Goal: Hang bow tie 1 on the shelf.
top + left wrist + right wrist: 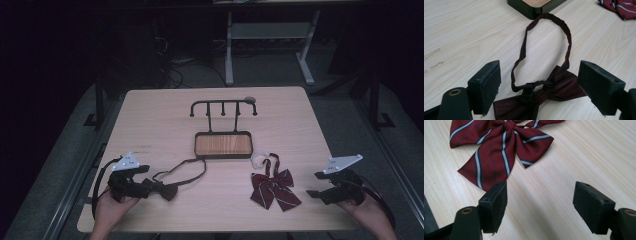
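Observation:
A dark maroon bow tie (166, 190) (549, 96) lies at the table's front left, its strap loop (544, 45) curling toward the stand. My left gripper (145, 184) (544, 85) is open, its jaws on either side of the bow's knot, just above it. A red striped bow tie (274, 186) (499, 147) with a white strap lies at the front right. My right gripper (314, 184) (540, 200) is open over bare table, to the right of that tie, nothing between its fingers.
A black hook rack with a wooden tray base (223, 145) stands at the table's middle, its hooks (223, 106) bare. The wooden table's (165, 115) front edge is close under both hands. Desk legs and cables lie on the floor beyond.

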Tool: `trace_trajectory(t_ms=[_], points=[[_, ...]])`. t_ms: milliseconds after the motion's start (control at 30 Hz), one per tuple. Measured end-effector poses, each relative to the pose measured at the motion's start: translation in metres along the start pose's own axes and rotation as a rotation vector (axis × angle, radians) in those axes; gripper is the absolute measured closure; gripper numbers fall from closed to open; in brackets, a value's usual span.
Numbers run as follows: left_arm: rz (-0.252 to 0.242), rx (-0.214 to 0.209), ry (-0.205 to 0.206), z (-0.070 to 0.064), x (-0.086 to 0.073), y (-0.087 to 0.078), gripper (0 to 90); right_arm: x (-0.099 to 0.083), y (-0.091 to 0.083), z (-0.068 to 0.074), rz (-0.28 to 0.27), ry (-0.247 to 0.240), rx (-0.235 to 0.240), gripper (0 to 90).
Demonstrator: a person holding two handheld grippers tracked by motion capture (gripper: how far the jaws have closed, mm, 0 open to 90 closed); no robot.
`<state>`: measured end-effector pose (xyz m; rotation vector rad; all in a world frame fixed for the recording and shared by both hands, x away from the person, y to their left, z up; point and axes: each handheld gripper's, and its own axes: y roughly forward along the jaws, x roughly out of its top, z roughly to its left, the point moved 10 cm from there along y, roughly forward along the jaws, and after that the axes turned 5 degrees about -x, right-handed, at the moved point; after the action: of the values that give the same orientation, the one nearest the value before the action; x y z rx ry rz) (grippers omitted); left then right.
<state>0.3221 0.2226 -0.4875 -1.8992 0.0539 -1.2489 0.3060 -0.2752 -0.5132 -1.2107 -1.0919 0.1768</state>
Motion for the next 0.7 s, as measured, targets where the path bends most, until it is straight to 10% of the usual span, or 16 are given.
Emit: trace_trajectory(t_ms=[700], points=[[0.016, -0.032, 0.035, -0.006, 0.001, 0.003, 19.0, 0.065, -0.006, 0.008, 0.063, -0.175, 0.021, 26.3]])
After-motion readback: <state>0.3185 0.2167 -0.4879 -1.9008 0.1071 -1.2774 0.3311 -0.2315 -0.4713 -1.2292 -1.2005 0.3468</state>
